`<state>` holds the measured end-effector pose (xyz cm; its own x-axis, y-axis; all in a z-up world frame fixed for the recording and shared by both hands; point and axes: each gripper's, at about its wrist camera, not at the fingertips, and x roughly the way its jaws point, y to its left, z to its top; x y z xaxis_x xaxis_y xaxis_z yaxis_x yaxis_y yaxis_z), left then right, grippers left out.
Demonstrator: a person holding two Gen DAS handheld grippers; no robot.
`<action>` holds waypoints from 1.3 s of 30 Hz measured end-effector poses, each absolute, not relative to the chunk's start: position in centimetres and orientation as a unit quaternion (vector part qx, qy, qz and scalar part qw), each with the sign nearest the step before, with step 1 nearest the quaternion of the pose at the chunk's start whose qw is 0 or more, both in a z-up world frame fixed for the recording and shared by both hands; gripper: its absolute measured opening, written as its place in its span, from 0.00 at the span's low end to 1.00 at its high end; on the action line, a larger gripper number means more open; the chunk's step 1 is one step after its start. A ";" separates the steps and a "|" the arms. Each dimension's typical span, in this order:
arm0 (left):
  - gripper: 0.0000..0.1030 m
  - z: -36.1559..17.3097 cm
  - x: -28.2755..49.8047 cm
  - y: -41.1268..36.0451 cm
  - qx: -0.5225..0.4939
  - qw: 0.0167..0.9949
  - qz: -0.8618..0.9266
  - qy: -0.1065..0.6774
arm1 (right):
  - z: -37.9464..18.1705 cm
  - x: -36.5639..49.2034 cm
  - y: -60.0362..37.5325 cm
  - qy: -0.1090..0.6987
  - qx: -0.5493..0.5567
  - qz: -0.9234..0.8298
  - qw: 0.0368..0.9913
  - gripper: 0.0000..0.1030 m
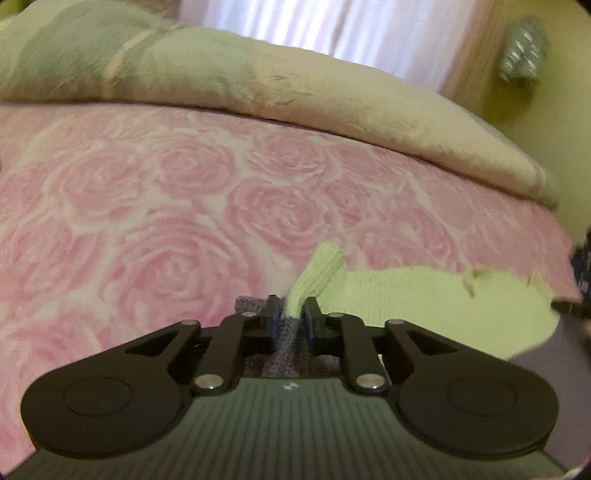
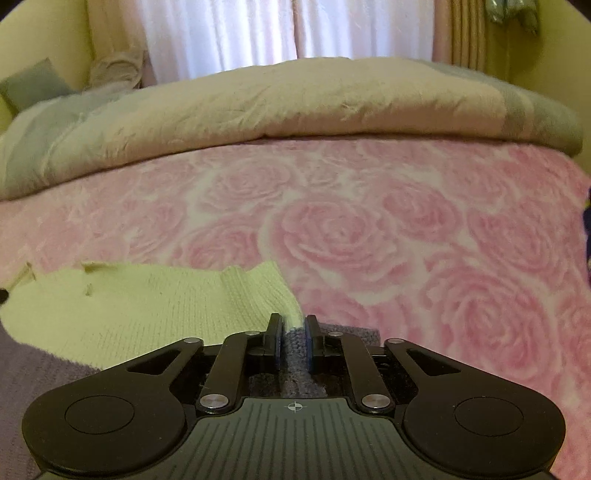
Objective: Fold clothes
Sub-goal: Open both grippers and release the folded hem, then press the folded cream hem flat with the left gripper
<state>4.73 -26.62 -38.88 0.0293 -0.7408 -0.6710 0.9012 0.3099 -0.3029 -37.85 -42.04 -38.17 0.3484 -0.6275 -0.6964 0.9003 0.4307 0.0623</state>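
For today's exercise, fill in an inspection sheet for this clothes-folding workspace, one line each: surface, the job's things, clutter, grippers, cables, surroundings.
Surface: pink rose-patterned blanket covering a bed.
Job's things: pale yellow-green knitted garment lying on a purple-grey knitted garment, near edge.
Clutter: rumpled beige and grey-green duvet across the far side.
Grippers: left gripper has yellow and purple knit between its narrow jaws; right gripper has purple knit between its jaws; whether either pinches is unclear.
Cables: nothing seen.
Surroundings: white curtains, yellow wall.
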 end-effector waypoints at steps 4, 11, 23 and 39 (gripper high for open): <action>0.17 -35.8 3.3 -23.6 0.055 0.721 -0.582 0.372 | -35.5 -38.6 -38.9 0.261 0.198 -0.506 0.798 0.73; 0.09 -35.2 -8.9 -22.5 0.178 0.603 -0.712 0.312 | -34.4 -33.9 -30.5 0.270 0.154 -0.366 0.877 0.67; 0.03 -39.4 -11.2 -29.9 0.251 0.658 -0.652 0.280 | -40.0 -29.2 -34.2 0.320 0.139 -0.407 0.844 0.66; 0.02 -36.8 -0.9 -20.0 0.180 0.737 -0.578 0.300 | -37.8 -39.4 -32.9 0.275 0.165 -0.484 0.814 0.66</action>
<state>-0.91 -20.00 -36.77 0.1521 -0.7439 -0.6508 0.9603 0.2670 -0.0807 -39.44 -32.87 -37.80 0.3797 -0.6978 -0.6073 0.8791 0.4767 0.0019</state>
